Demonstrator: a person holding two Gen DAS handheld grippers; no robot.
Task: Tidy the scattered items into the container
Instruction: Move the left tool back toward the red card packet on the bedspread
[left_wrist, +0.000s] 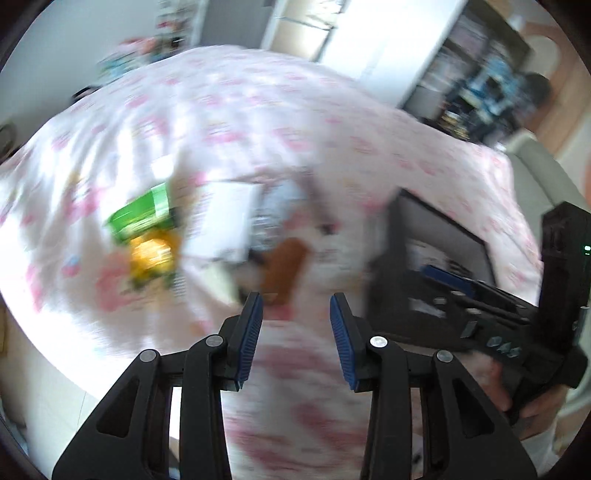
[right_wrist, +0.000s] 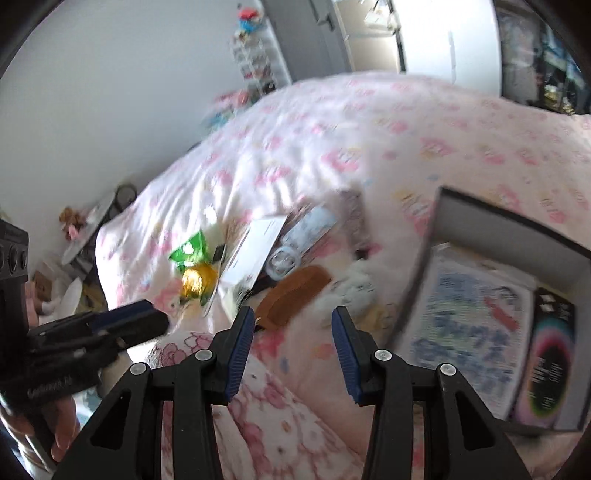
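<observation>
Both views are blurred by motion. Scattered items lie on a pink-patterned bed cover: a green packet (left_wrist: 142, 214) (right_wrist: 186, 251), a yellow packet (left_wrist: 151, 256) (right_wrist: 197, 280), a white booklet (left_wrist: 225, 221) (right_wrist: 255, 247), a clear bottle (right_wrist: 299, 240) and a brown comb (left_wrist: 284, 269) (right_wrist: 295, 291). The dark box (left_wrist: 402, 229) (right_wrist: 428, 254) stands to the right, holding a printed sheet (right_wrist: 469, 328) and a dark card (right_wrist: 546, 365). My left gripper (left_wrist: 296, 306) (right_wrist: 144, 317) hovers open just short of the comb, nothing between its pads. My right gripper (right_wrist: 293, 321) (left_wrist: 447, 280), also open and empty, hangs over the cover beside the box.
A hand (left_wrist: 509, 391) grips the right tool. A person (left_wrist: 535, 99) sits at the far right by dark shelves (left_wrist: 472, 85). A white wall, a door (right_wrist: 306, 33) and a rack of small toys (right_wrist: 258, 55) stand beyond the bed. Clutter lies on the floor at the left (right_wrist: 74, 251).
</observation>
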